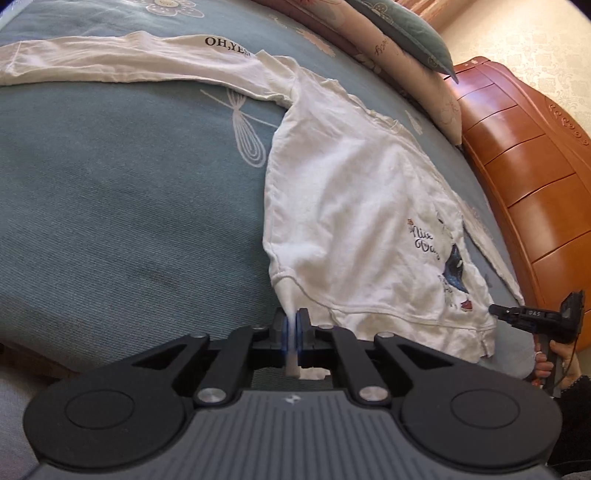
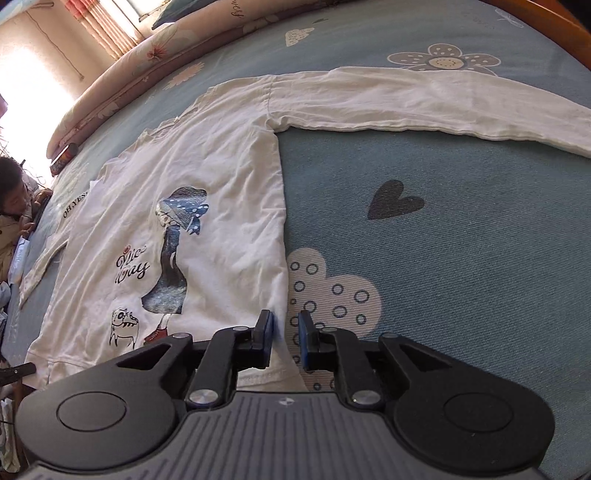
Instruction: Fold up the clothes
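Because the white long-sleeved top (image 1: 354,206) lies face up and spread flat on the blue patterned bedspread (image 1: 110,206), with both sleeves stretched out to the sides, we judge the fold has not yet begun and that this moment is the taking hold of the hem. The print of a girl in a blue hat (image 2: 177,251) and the lettering beside it show upward, so any fold from here would close over the front.

At one bottom corner of the garment, our left gripper (image 1: 292,328) is pinched tight on the ribbed hem, a strip of white cloth (image 1: 291,354) standing between its blue pads, with no gap to either side. That grip lifts the corner slightly off the bedspread, presumably so it can be carried.

At the opposite bottom corner, our right gripper (image 2: 287,332) stands partly open and holds nothing: one finger rests over the shirt's side edge, the other over the pale cloud pattern (image 2: 332,291) of the bedspread, so the hem corner lies between the jaws, ready to be closed on. From the left wrist view, the right gripper (image 1: 496,309) tip reaches the far hem corner.

One sleeve, printed "OH,YES" (image 1: 227,46), runs toward a side edge of the bed. Pillows (image 1: 402,26) line the head of the bed, against an orange wooden headboard (image 1: 517,155). A child (image 2: 14,206) leans at the bed's edge, near the other sleeve.
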Tool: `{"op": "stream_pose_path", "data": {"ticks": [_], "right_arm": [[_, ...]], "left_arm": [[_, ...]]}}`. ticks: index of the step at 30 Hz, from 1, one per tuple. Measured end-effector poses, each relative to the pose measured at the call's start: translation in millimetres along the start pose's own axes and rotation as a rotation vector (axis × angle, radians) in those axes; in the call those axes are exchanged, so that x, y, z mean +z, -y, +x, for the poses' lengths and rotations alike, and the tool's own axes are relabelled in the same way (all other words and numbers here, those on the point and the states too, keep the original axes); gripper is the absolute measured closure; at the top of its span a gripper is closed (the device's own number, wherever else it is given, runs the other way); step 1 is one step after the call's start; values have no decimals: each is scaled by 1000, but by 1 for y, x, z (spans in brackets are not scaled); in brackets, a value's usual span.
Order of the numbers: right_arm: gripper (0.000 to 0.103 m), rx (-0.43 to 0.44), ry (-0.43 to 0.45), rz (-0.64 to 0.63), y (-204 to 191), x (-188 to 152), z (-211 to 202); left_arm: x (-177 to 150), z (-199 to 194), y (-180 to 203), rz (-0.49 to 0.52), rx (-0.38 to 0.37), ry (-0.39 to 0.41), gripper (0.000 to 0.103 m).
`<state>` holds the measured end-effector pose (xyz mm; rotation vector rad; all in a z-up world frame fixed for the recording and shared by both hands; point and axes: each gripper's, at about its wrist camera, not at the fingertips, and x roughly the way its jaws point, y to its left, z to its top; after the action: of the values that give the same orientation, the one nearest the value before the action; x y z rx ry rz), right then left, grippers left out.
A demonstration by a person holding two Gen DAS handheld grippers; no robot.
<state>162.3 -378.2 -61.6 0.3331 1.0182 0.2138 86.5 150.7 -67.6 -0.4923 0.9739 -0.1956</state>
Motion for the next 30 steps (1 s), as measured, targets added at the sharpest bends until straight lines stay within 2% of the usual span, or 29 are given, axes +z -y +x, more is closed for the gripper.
{"op": "stream_pose_path", "data": {"ticks": [2, 4, 6, 10, 12, 14, 16, 19, 20, 22, 23, 25, 27, 30], "right_arm": [[81, -49, 31, -31, -8, -1, -8], [80, -47, 64, -88, -27, 2, -15], [78, -13, 73, -138, -49, 4, -13], [62, 6, 38, -282, -112, -3, 23], [62, 7, 19, -345, -140, -8, 42], [62, -25, 5, -354, -148, -19, 58], [57, -47, 27, -371, -149, -33, 59], [49, -55, 38, -365, -140, -54, 44], [49, -55, 38, -364, -136, -60, 38], [48, -49, 24, -364, -129, -66, 29], [48, -42, 16, -348, -126, -64, 25], [48, -29, 39, -314, -124, -49, 17], [45, -21, 103, -317, -127, -23, 17], [42, 15, 149, -280, -129, 26, 39]], "left_arm": [[5, -10, 6, 65, 30, 28, 95], [14, -16, 18, 145, 55, 57, 87], [25, -13, 37, 224, 55, 78, 73], [34, 21, 80, 387, 25, 106, 71], [34, 50, 97, 447, 39, 95, 71], [30, 72, 99, 468, 79, 72, 71], [26, 84, 85, 430, 136, 36, 71], [17, 68, 63, 429, 134, 57, 68], [16, 62, 59, 438, 147, 52, 72], [15, 54, 55, 457, 198, 35, 69], [17, 52, 57, 476, 222, 22, 76], [27, 45, 68, 530, 188, 51, 75], [42, 45, 82, 555, 132, 103, 63], [73, 73, 105, 543, 63, 135, 61]]}}
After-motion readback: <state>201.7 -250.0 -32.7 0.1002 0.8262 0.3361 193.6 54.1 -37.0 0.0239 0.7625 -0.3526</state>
